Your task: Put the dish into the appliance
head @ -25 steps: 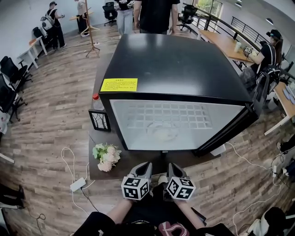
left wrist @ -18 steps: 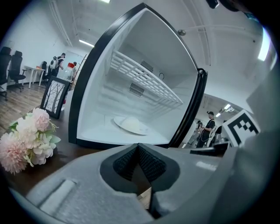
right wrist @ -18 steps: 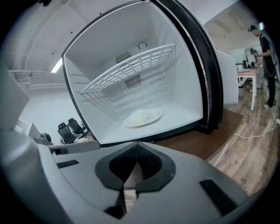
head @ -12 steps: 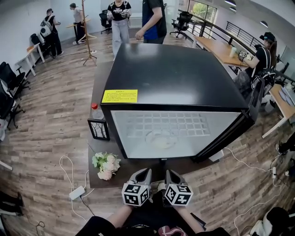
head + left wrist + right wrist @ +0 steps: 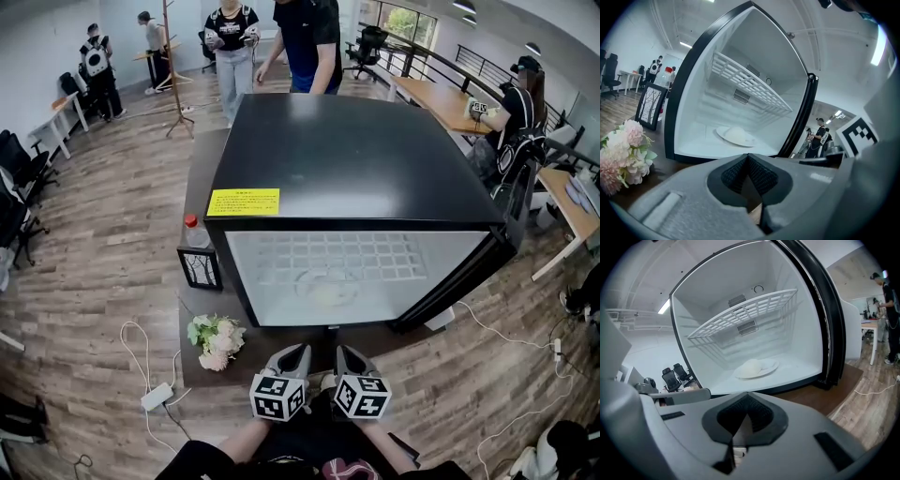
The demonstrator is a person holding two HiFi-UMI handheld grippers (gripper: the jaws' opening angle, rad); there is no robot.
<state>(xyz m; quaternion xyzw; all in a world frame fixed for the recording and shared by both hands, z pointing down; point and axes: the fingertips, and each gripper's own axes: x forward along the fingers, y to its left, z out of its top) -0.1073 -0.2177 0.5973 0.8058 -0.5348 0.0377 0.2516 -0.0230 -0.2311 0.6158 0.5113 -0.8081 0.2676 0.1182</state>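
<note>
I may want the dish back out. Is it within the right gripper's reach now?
Probably yes: the door stands open, the dish lies alone on the fridge floor under the rack, nothing between it and the right gripper. Its shut jaws must open first.

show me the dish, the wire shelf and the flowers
dish (image 5: 755, 368): right gripper view, on its white middle
wire shelf (image 5: 744, 315): right gripper view, middle of the grid
flowers (image 5: 215, 335): head view, centre of the bunch

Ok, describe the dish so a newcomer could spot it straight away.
Start at the big black appliance, door open. Inside its white cavity, below the wire rack, the dish lies on the floor: a round white plate bearing a pale mound, the only loose thing there.
</note>
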